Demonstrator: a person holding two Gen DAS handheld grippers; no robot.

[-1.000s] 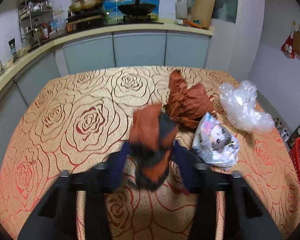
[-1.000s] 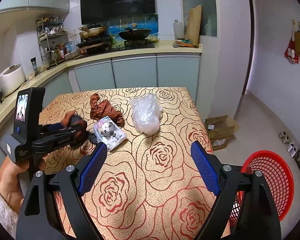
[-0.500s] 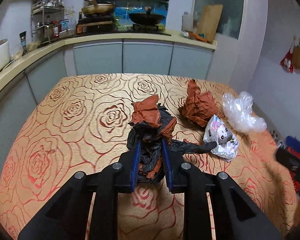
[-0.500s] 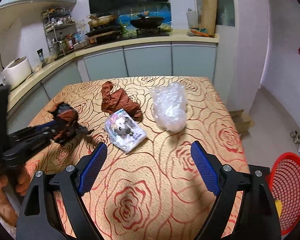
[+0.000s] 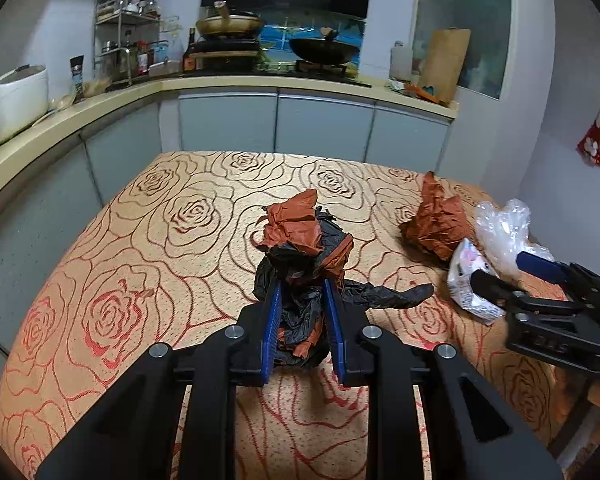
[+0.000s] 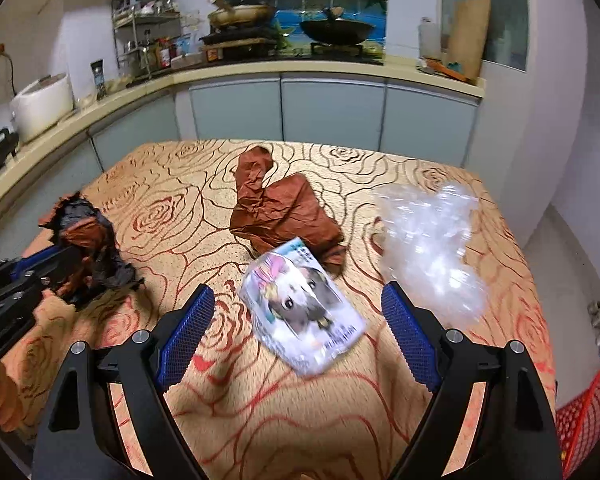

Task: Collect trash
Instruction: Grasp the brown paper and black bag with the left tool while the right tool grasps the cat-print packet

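Left tool (image 5: 302, 312) pinching one crumpled black-and-orange wad (image 5: 304, 248), blue pads pressed on both its flanks after just closing in. Right tool (image 6: 296, 328) spread wide, nothing gripped; one printed wrapper (image 6: 304, 312) lying on the counter (image 6: 180, 216) between and just beyond its fingers. Past that, one brown paper crumple (image 6: 284, 208), touching the wrapper's far corner. Ahead-right of the right tool, one clear plastic bag (image 6: 428, 248), near the counter's right edge. Low right, off the counter, one red basket (image 6: 588, 412). Bare cloth ahead-left of the left tool up to the far edge.
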